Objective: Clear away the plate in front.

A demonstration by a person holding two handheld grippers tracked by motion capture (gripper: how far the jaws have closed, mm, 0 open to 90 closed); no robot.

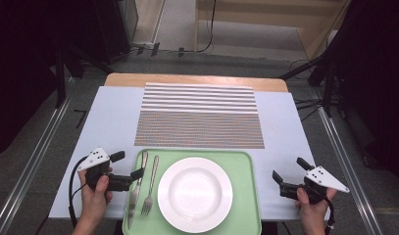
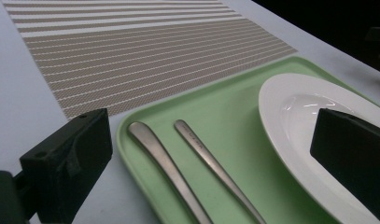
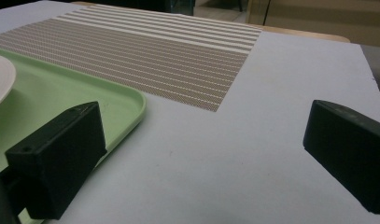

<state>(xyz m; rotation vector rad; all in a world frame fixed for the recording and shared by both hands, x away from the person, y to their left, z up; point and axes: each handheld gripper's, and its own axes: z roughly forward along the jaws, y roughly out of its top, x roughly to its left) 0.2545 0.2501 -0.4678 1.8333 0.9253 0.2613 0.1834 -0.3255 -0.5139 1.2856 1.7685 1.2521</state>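
Left hand-held gripper [image 1: 128,168] wide open, empty, beside knife [image 1: 137,187] and fork [image 1: 150,186] on green tray [image 1: 246,196]. Better to straddle one handle squarely, then close low. Right hand-held gripper [image 1: 288,169] wide, idle.

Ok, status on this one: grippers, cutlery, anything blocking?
Left gripper open at the tray's left edge, empty. Right gripper open, empty, right of tray. Knife and fork lie beside plate, untouched. Nothing blocking.

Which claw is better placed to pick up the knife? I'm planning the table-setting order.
Left. The left claw is open beside the knife on the tray's left; the right claw sits past the tray's far side.
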